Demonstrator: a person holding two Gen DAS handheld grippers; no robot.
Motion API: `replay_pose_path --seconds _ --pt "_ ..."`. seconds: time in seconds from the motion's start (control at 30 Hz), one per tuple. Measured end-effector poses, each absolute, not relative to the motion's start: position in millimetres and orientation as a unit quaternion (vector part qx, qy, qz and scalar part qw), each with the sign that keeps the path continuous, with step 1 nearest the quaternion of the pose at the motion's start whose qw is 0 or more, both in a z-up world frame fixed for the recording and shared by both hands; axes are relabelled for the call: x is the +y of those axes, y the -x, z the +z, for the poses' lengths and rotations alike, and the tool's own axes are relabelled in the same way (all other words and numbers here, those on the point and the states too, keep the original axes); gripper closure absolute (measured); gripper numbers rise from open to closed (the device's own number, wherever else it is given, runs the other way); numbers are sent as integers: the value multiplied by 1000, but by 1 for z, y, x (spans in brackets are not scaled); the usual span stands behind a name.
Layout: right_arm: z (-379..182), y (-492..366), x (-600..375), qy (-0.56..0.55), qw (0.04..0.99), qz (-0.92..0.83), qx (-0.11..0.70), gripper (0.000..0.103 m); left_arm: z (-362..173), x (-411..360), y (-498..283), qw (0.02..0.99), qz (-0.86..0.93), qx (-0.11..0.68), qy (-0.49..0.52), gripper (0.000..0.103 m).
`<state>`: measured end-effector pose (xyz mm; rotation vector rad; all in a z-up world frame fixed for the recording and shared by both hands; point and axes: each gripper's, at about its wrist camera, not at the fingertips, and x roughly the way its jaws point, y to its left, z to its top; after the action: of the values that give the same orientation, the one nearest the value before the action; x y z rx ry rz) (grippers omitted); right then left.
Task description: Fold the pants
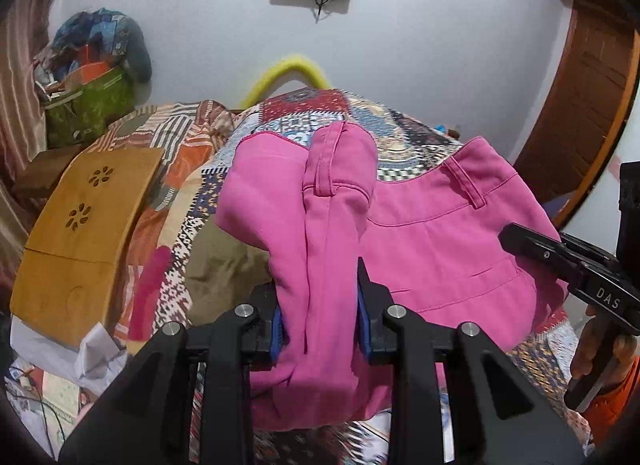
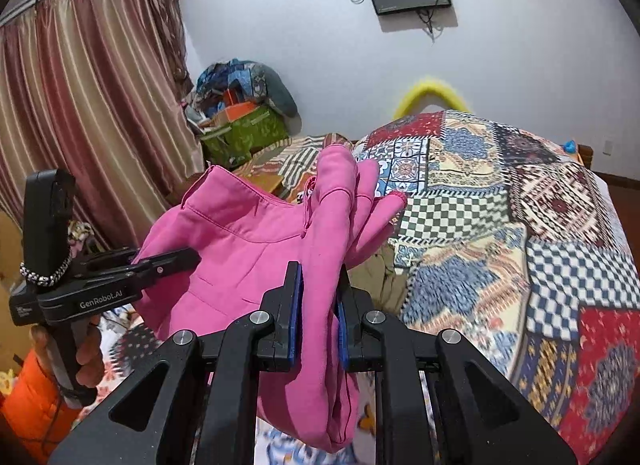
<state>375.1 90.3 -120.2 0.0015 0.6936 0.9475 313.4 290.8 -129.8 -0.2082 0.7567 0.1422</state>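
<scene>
Patchwork bedspread (image 2: 520, 201) beneath pink pants (image 1: 440, 233); white wall (image 1: 420, 33) behind.

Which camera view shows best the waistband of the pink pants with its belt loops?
The left wrist view: the pink pants show a long waistband with belt loops. The right wrist view shows only a bunched part near the right gripper.

bed (image 2: 520, 225) | patchwork quilt (image 2: 460, 153) covers it | wooden lap desk (image 1: 80, 225) lies on left side | olive cloth (image 1: 224, 269) on quilt
</scene>
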Motion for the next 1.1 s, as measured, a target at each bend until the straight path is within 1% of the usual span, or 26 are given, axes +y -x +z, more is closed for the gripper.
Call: replay_pose_path --seconds 0.2,0.4,0.6,0.77,0.87,0.9,0.97,1.03,1.1 --pt "-134 -394 123 13 831 446 333 90 -146 325 -341 920 75 371 102 74" --pt "-156 -412 148 17 827 440 349 90 -174 351 -365 912 85 387 106 74" --pt "-191 -428 168 21 817 423 390 90 -210 374 -387 896 91 417 125 74" --pt "-216 -436 180 46 809 406 421 90 -238 378 -400 881 105 447 115 72" --pt "-225 -435 185 69 808 401 427 90 -246 381 -399 879 114 449 113 65" --pt "-227 -435 186 73 807 400 429 90 -248 384 -399 877 117 450 118 61" --pt "-232 -438 186 80 801 397 441 89 -253 388 -399 873 114 455 136 58" --pt "-237 -441 186 83 794 395 454 88 -261 393 -400 865 121 465 148 48" --pt "-239 -443 184 84 791 392 462 85 -266 397 -400 858 127 472 159 43"
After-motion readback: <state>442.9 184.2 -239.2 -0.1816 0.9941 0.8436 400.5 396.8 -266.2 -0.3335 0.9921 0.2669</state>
